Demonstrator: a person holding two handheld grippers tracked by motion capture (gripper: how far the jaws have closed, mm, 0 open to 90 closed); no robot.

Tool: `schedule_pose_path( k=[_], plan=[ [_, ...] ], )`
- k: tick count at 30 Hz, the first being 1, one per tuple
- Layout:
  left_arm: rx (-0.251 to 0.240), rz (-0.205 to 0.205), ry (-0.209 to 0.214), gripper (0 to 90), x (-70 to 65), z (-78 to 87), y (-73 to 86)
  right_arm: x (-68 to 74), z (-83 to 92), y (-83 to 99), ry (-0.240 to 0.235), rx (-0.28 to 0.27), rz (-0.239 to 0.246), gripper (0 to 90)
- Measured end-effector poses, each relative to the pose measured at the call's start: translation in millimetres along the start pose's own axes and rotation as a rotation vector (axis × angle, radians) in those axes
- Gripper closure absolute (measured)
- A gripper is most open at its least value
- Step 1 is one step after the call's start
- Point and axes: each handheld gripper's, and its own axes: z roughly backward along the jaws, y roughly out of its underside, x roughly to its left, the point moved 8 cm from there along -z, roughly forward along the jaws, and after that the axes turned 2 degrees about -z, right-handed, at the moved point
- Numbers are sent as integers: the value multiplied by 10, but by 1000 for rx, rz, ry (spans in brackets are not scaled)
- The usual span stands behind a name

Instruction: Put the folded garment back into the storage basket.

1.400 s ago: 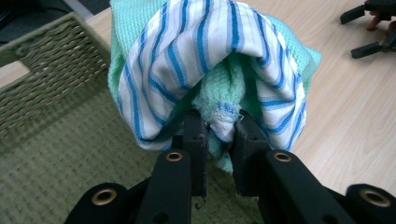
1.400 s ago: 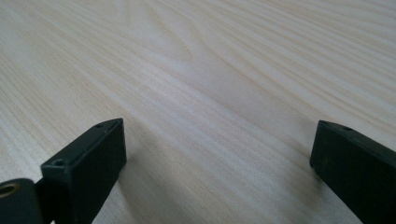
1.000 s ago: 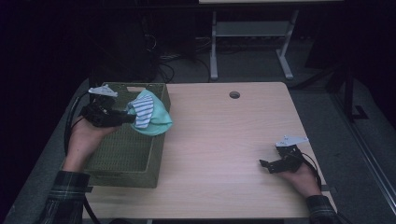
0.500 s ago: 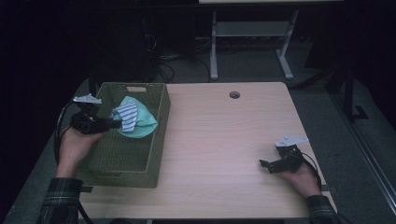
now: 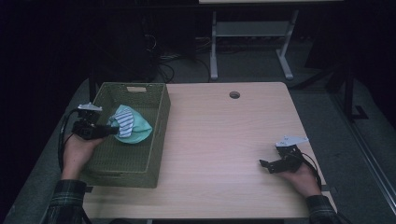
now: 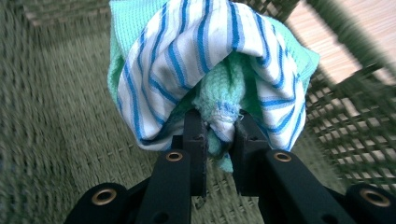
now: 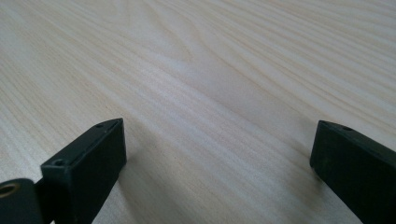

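While the right gripper point(image 5: 270, 165) rests at the lower right of the high view with its jaws spread wide over the bare table point(image 5: 224, 140), the left gripper point(image 5: 108, 131) at centre left pinches a bunched green and blue-striped cloth point(image 5: 130, 125), held inside the woven basket point(image 5: 154, 140).

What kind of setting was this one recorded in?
Probably a lab or workshop room: a bare wooden table with a cable hole, tangled cables on the dark floor, and a metal-legged bench behind.
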Motion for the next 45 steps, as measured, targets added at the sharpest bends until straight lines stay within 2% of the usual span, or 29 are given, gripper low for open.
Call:
schedule_pose_path(
  k=[6, 11, 14, 19, 21, 25, 32, 34, 36, 39, 45],
  plan=[
    [64, 9, 1, 773, 54, -199, 134, 0, 0, 0, 0, 0, 0, 32],
    [125, -4, 23, 766, 52, -325, 241, 0, 0, 0, 0, 0, -1, 32],
    [157, -10, 11, 758, 63, -381, 293, 0, 1, 0, 0, 1, 0, 32],
    [201, -17, 12, 718, 71, -452, 355, 0, 1, 0, 0, 1, 0, 32],
    [218, -27, 0, 657, 85, -470, 380, 0, 1, 0, 0, 1, 0, 32],
    [190, -10, -1, 459, 96, -444, 357, 0, 1, 0, 0, 1, 1, 32],
    [146, 13, -13, 256, 112, -385, 292, 1, 1, 0, 0, 0, -1, 32],
    [123, 17, -5, 222, 109, -371, 257, 0, 1, 0, 0, 0, 0, 32],
    [121, 18, -3, 166, 97, -368, 240, 0, 0, 0, 0, 0, 0, 32],
    [115, 13, -7, 133, 77, -359, 205, 0, 1, -1, 0, 0, -1, 32],
    [78, -12, 0, 132, -2, -260, 60, 0, 1, 0, 0, 1, 0, 32]
  ],
)
